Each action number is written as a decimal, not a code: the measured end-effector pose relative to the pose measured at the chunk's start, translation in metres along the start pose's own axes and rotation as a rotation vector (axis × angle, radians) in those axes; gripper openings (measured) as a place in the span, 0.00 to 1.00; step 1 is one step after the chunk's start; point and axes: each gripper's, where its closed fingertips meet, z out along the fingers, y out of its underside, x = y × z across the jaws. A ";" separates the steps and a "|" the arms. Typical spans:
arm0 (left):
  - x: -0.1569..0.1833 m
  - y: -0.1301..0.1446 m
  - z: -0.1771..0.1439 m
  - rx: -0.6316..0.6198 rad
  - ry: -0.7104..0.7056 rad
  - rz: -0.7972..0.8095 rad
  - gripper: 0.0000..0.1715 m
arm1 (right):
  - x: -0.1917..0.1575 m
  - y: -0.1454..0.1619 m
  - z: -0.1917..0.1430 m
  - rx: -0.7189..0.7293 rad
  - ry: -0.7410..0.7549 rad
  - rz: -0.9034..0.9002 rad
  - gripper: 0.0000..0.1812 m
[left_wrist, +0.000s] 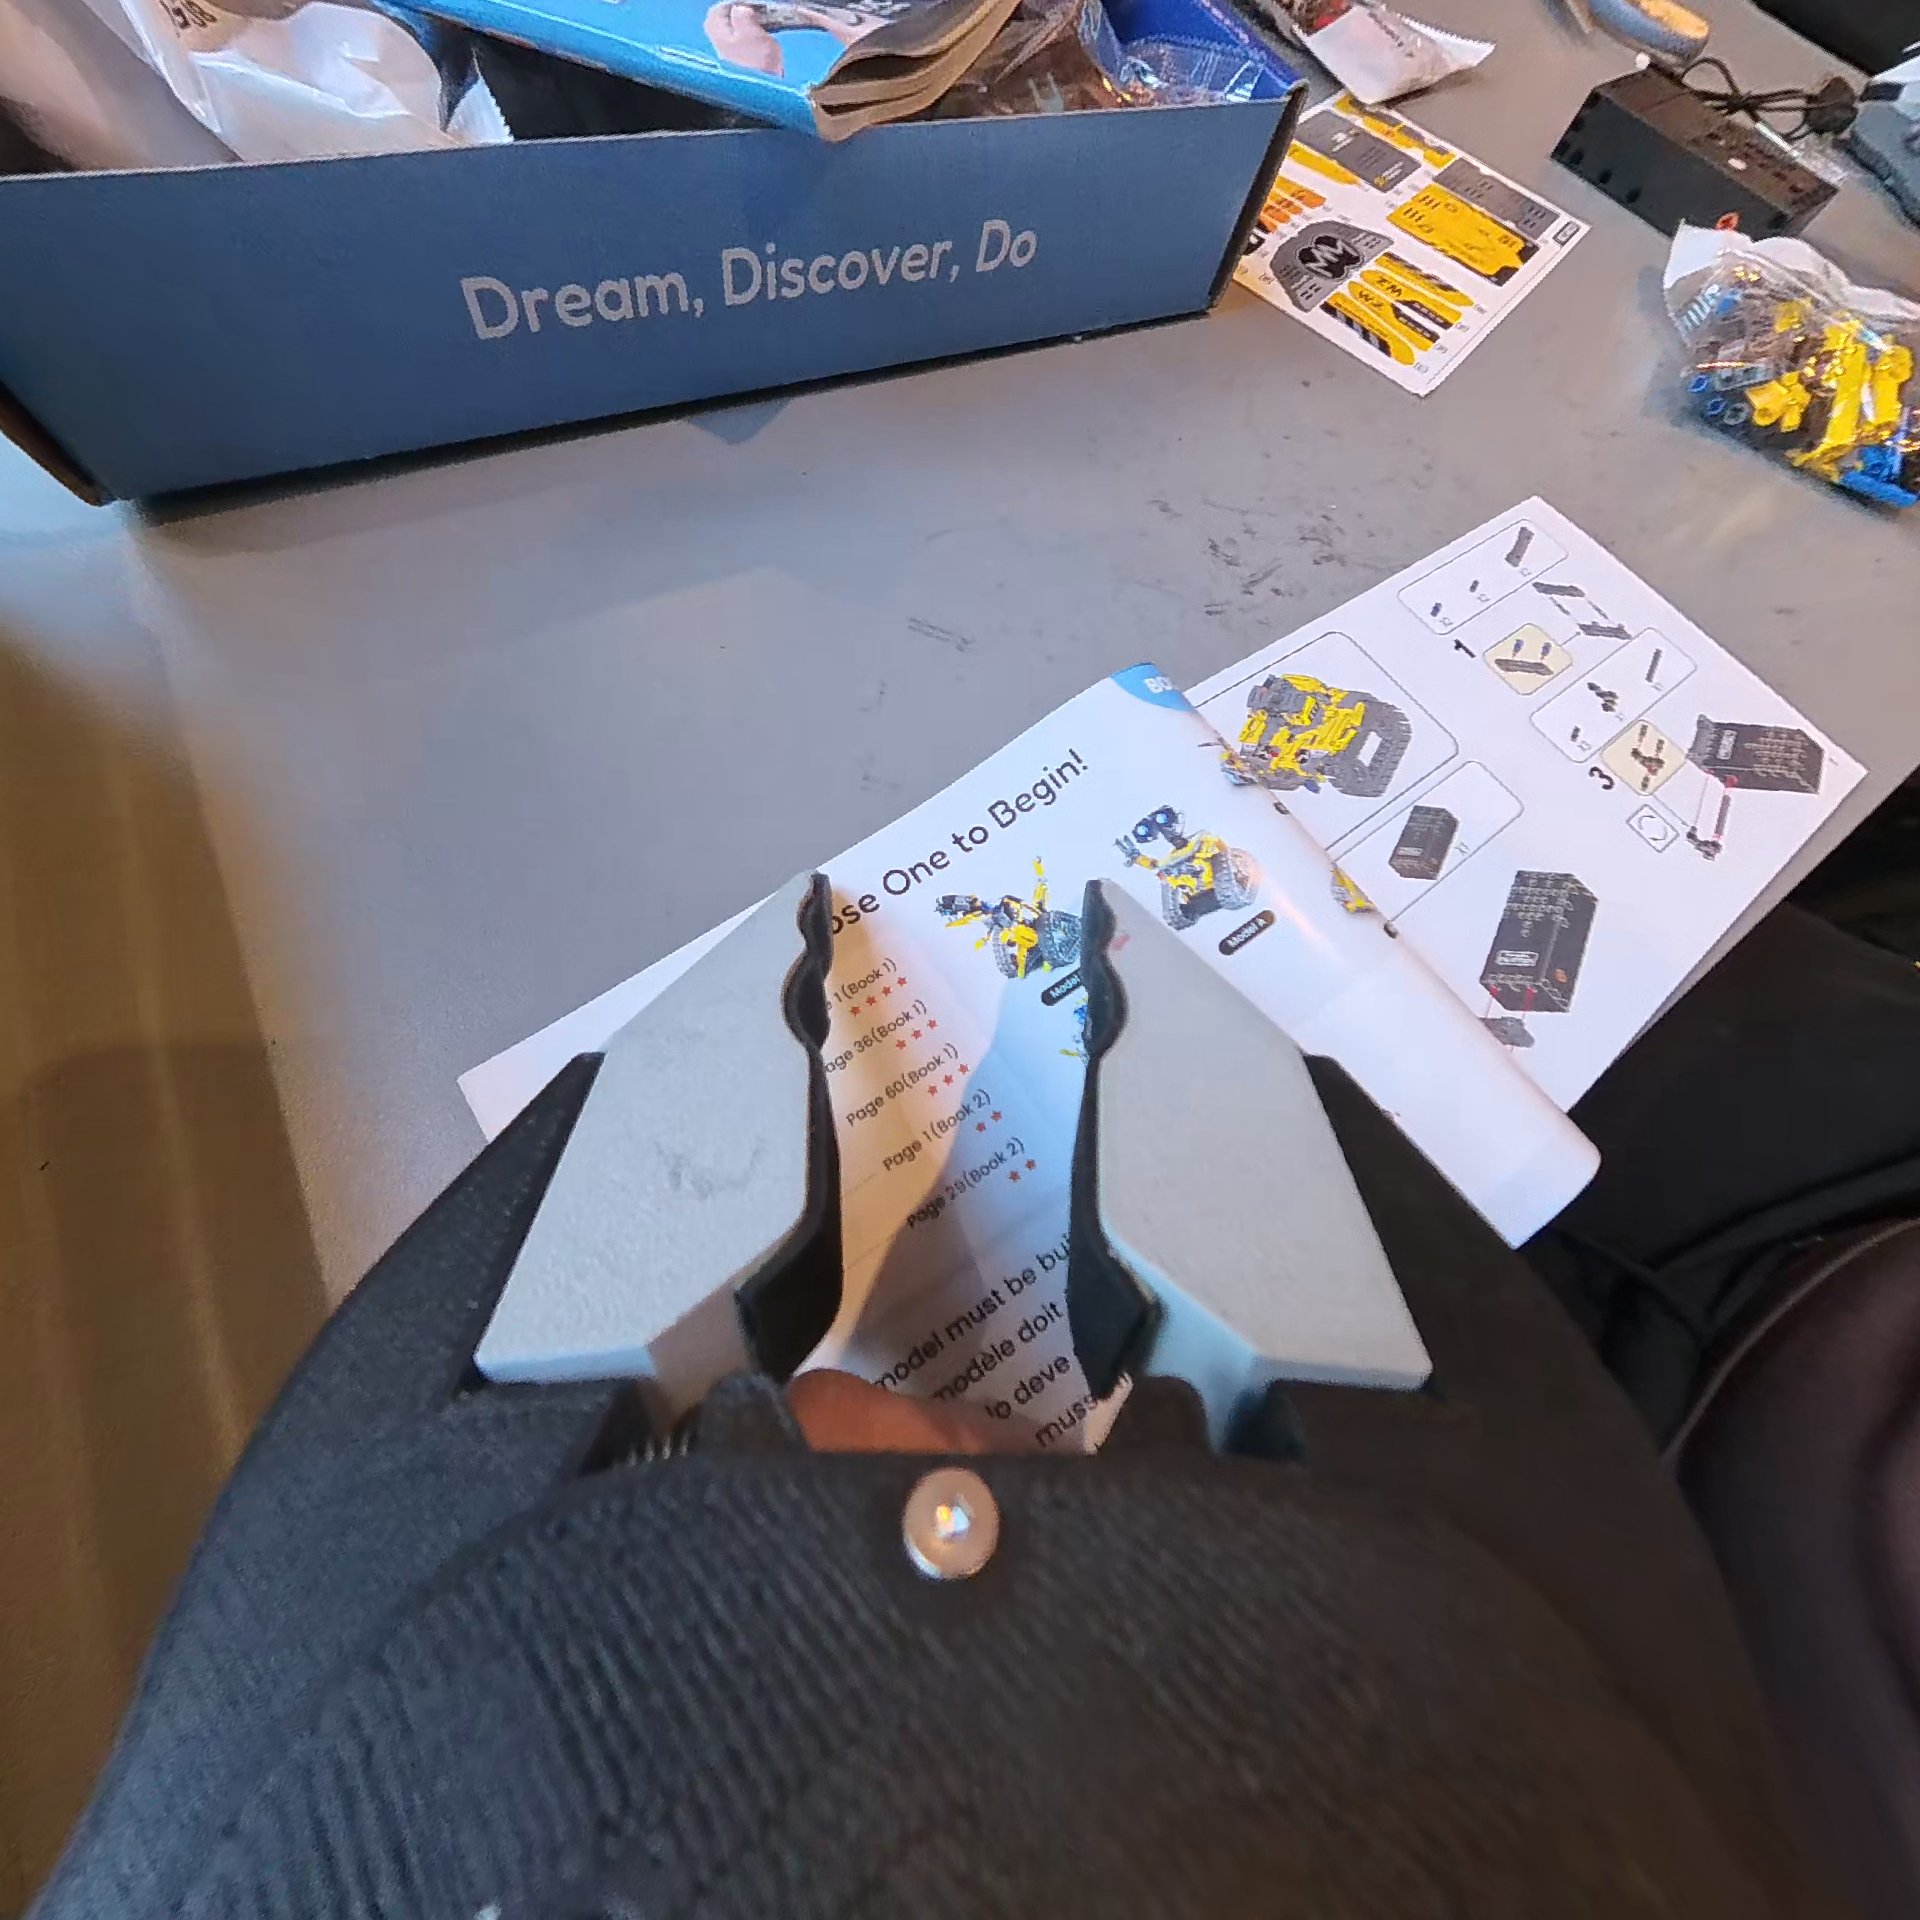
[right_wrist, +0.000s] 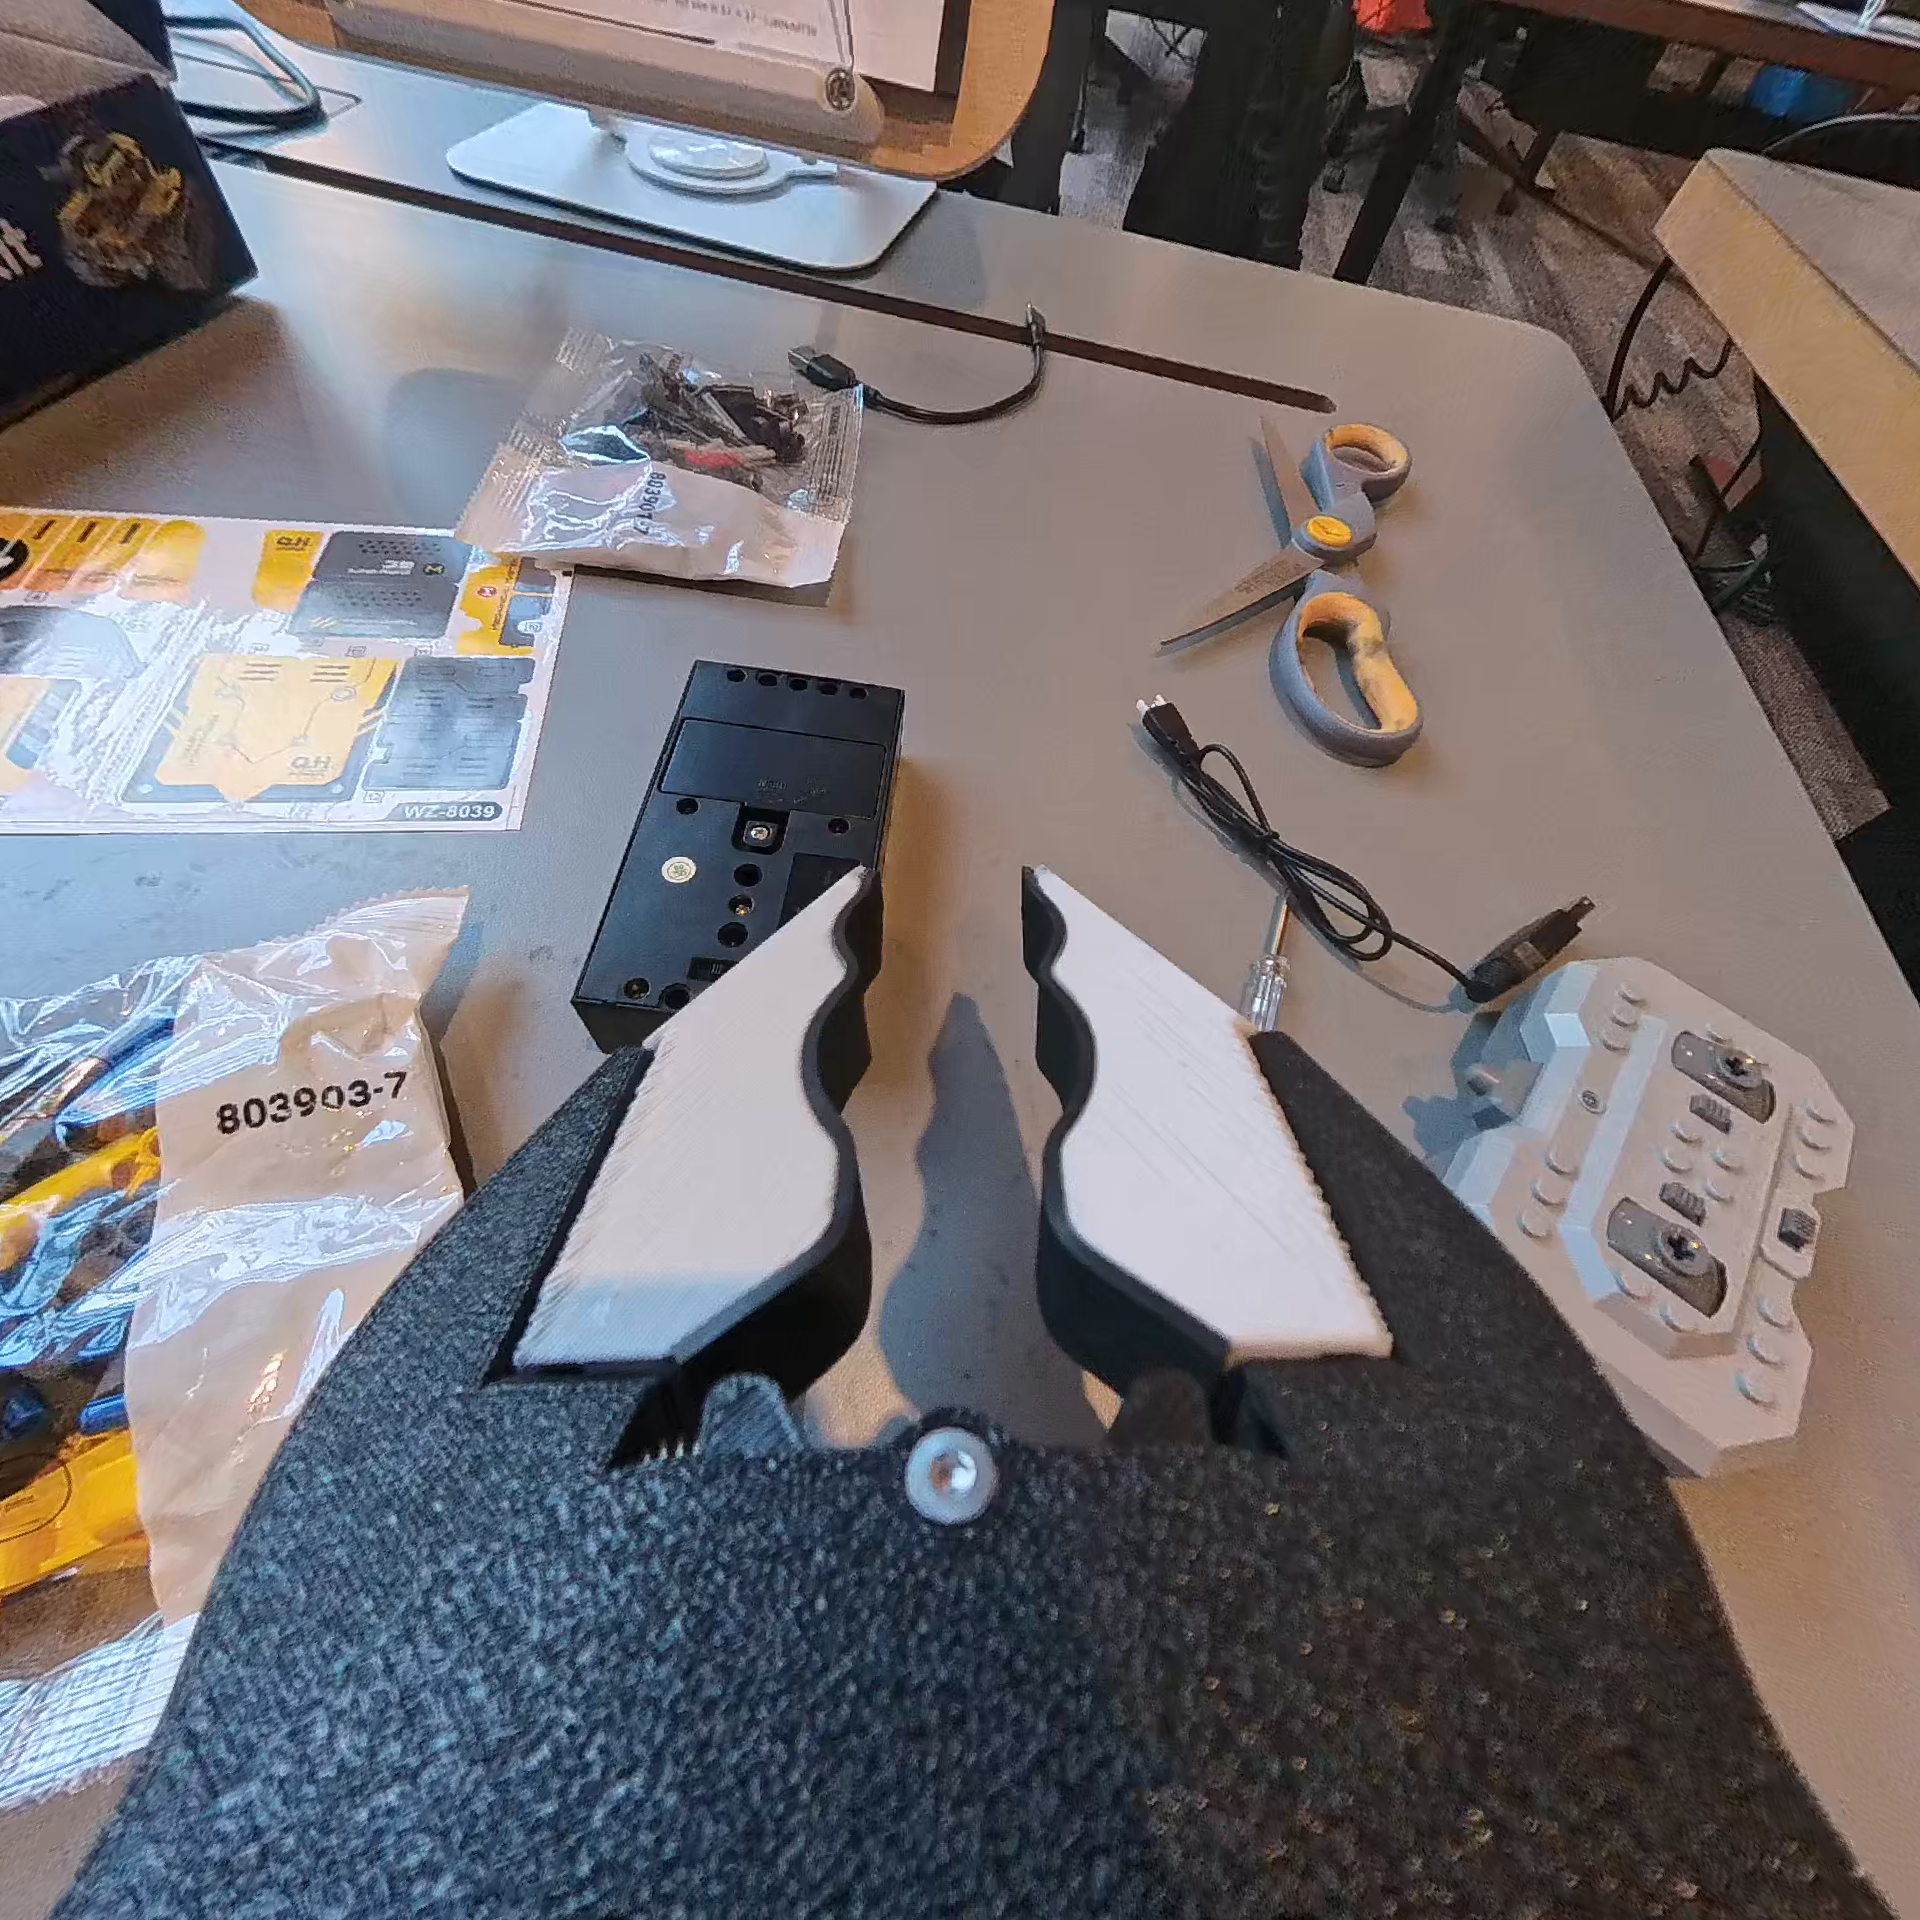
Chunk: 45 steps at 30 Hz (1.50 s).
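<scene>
The left claw (left_wrist: 951, 904), jaws apart, hangs over an instruction booklet (left_wrist: 1174, 935) at the counter's (left_wrist: 623, 623) near edge; the right claw (right_wrist: 943, 883), also apart, hovers just beside a black battery box (right_wrist: 748, 831).

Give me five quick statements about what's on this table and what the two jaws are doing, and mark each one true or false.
1. The left gripper is open above an instruction booklet. True.
2. The right gripper grips the scissors. False: its jaws are open and empty, and the scissors lie apart on the grey table.
3. A black battery box lies just ahead of the right gripper. True.
4. The blue cardboard box is closed. False: it is open, with bags and booklets inside.
5. The sticker sheet is red and green. False: it is mostly yellow and black.
</scene>
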 end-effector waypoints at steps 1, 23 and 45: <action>0.000 0.000 0.000 0.002 0.001 -0.002 0.26 | 0.000 0.000 0.000 0.000 0.001 -0.002 0.14; -0.004 -0.030 -0.017 0.077 -0.091 -0.017 0.29 | -0.016 -0.010 -0.010 0.083 -0.115 -0.003 0.14; 0.003 -0.017 -0.017 0.039 -0.101 0.000 0.28 | -0.087 0.026 -0.050 -0.151 -0.569 -0.045 0.21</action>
